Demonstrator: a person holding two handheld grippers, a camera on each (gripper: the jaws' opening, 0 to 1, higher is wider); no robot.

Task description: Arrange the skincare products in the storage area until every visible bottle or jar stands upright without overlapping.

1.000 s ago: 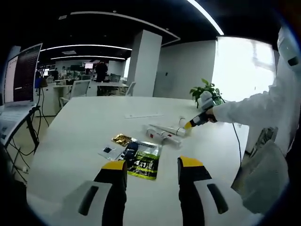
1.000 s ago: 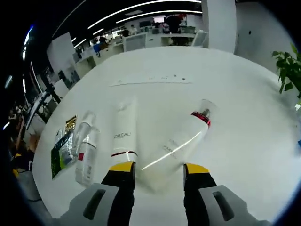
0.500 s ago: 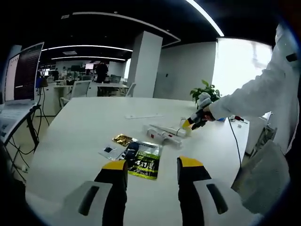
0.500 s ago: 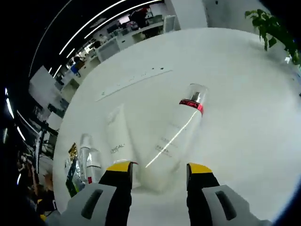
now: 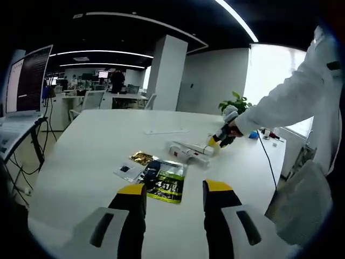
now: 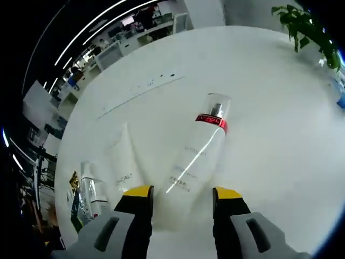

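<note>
Lying on its side between your right gripper's (image 6: 180, 195) yellow-tipped jaws is a tall white bottle (image 6: 191, 162) with a red band under a clear cap, faint grey lettering down its body and a bright streak of reflected light along it; its base sits in the gap between the jaws, though you cannot tell whether they touch it, and the jaws stand apart; just beside it lies a white tube (image 6: 123, 170) with dark lettering, also flat on the white bench (image 6: 269, 129); further toward the bench edge lies a smaller clear bottle (image 6: 91, 190) with a red mark, next to a green sachet (image 6: 75, 208); a long thin white strip (image 6: 141, 89) lies well beyond them; a potted plant (image 6: 302, 29) stands at the far edge.

Your left gripper (image 5: 173, 194) hangs open and empty over the bench (image 5: 81, 145); near its jaws lie the green sachet (image 5: 166, 182), a gold packet (image 5: 142, 157) and a small card (image 5: 126, 171); further off, the lying products (image 5: 188, 151) meet your right gripper (image 5: 216, 140), held by a white-sleeved arm (image 5: 285, 102).
</note>
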